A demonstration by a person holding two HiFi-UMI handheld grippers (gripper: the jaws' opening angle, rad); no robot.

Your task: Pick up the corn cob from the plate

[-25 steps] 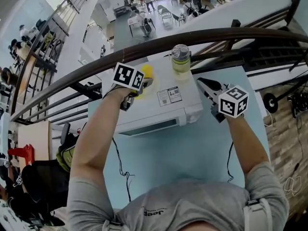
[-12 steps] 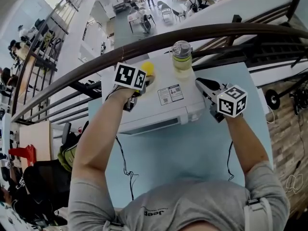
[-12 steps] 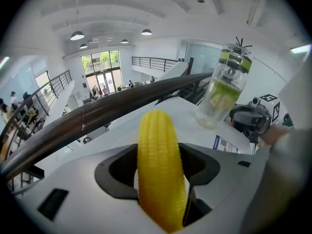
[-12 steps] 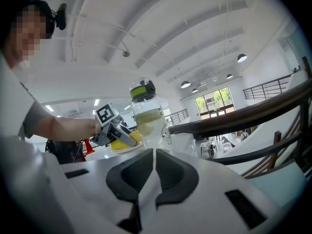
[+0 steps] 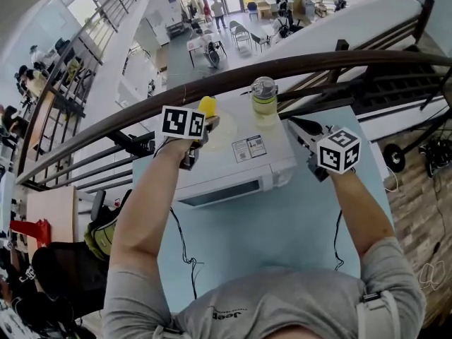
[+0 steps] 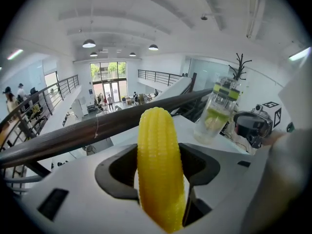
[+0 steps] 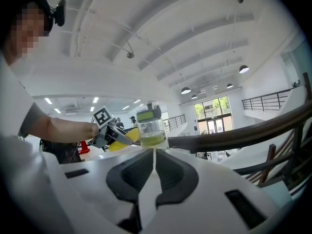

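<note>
1. Yellow, ridged corn cob [image 6: 160, 172] stands upright between my left gripper's [image 6: 159, 155] fingers, which have just been closing and now clamp it.
2. My right gripper's [image 7: 152, 160] fingers are pressed together, empty, with a clear plastic bottle [image 7: 150, 128] beyond their tips.

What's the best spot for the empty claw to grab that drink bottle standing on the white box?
Its round clear body, below the lid, coming in level from the side. The bottle stands upright on the white box, so its straight walls suit two pads. The right claw, now shut, faces it and must open first.
</note>
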